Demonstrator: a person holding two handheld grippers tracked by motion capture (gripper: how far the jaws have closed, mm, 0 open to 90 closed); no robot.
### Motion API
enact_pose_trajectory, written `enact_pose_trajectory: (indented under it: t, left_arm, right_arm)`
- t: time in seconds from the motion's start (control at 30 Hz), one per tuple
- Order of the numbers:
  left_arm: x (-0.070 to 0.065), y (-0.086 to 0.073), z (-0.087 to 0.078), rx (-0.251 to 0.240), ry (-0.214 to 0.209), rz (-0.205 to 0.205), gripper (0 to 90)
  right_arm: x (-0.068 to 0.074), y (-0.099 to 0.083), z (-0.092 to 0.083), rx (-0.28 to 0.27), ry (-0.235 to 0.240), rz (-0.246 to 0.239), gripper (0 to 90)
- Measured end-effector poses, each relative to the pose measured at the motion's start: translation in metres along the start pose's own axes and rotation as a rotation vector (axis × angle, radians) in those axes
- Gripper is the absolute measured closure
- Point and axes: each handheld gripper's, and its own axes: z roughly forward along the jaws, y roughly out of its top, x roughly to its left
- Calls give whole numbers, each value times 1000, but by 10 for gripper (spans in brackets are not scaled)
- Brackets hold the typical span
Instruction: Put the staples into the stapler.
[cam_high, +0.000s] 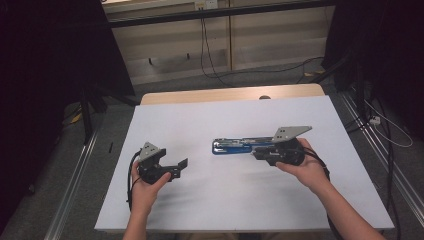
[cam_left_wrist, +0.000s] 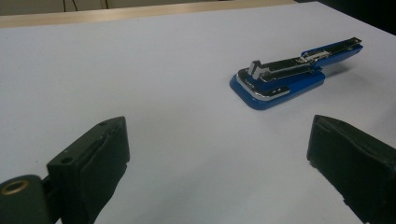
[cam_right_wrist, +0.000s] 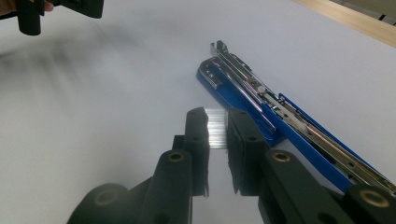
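Right gripper view: the right hand-held gripper (cam_right_wrist: 217, 128) pinches a staple strip (cam_right_wrist: 216, 127) beside the opened blue stapler (cam_right_wrist: 261, 105) mid-worktop (cam_high: 200, 120); the left hand-held gripper (cam_left_wrist: 217, 154) gapes wide, empty.

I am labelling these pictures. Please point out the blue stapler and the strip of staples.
blue stapler (cam_left_wrist: 280, 84): left gripper view, on its blue base.
strip of staples (cam_right_wrist: 216, 128): right gripper view, on its shiny side between the jaws.
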Motion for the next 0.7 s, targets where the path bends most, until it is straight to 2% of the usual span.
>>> enact_pose_trajectory:
  t: [0.2, 0.27, 0.5, 0.7]
  left_arm:
    - [1, 0, 0, -2, 2, -1, 61]
    - [1, 0, 0, 5, 3, 8, 61]
    - [1, 0, 0, -7, -6, -12, 61]
    - [2, 0, 1, 7, -2, -6, 61]
  right_arm:
    - [-3, 5, 7, 8, 12, -8, 792]
    - [-4, 8, 8, -1, 20, -12, 793]
    - [-11, 17, 10, -10, 25, -21, 793]
    - [-17, 23, 12, -23, 38, -20, 793]
